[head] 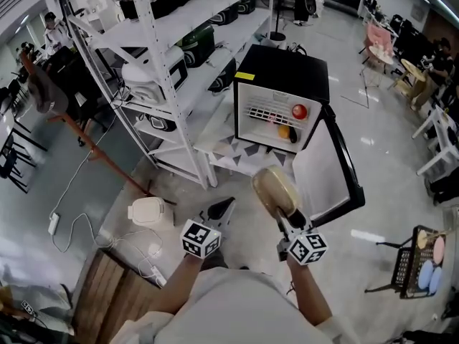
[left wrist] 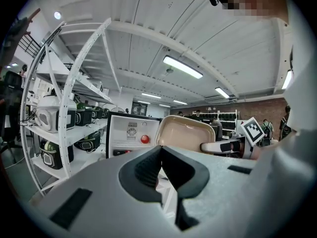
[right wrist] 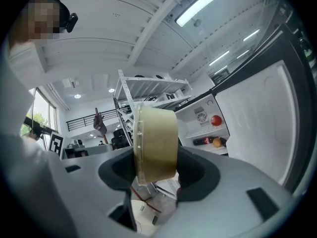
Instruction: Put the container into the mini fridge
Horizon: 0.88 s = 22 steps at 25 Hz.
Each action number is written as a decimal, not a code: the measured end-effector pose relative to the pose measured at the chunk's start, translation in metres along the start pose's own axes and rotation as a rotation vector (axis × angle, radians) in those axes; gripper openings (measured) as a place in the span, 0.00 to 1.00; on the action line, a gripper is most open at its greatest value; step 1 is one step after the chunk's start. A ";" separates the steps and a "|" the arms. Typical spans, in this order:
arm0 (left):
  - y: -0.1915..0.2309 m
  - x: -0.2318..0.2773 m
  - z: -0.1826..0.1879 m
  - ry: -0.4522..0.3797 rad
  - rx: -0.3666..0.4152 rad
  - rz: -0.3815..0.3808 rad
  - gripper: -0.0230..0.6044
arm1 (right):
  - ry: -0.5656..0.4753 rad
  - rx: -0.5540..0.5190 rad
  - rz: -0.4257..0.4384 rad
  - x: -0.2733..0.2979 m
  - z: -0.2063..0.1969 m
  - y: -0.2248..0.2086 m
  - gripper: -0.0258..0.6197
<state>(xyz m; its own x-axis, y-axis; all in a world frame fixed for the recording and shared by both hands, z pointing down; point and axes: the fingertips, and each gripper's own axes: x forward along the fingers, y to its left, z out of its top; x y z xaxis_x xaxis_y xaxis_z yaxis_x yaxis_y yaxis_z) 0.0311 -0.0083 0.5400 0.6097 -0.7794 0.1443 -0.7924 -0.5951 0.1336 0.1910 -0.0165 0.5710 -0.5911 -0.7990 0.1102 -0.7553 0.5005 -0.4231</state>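
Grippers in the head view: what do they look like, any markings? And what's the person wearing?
The left gripper and right gripper match: pale grey moulded bodies with dark padded jaws. The left cube and right cube are white with black square markers. No cables show. The person wears a white top.

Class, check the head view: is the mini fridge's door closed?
No, the door stands wide open at the right of the mini fridge, with its shelves on show.

Right hand-held gripper (head: 285,212) holding beige container (head: 275,188), open mini fridge (head: 283,67) ahead, red item (head: 300,111), perhaps fruit, inside
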 end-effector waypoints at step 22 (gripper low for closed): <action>0.167 0.103 0.024 0.004 0.006 -0.185 0.04 | -0.024 0.014 -0.144 0.166 0.016 -0.013 0.38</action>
<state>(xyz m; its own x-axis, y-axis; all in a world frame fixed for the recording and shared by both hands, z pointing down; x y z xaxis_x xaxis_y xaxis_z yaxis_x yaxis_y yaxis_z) -0.0387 -0.1920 0.5535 0.7450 -0.6558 0.1219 -0.6670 -0.7293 0.1527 0.1071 -0.1613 0.5807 -0.4699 -0.8700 0.1490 -0.8278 0.3758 -0.4166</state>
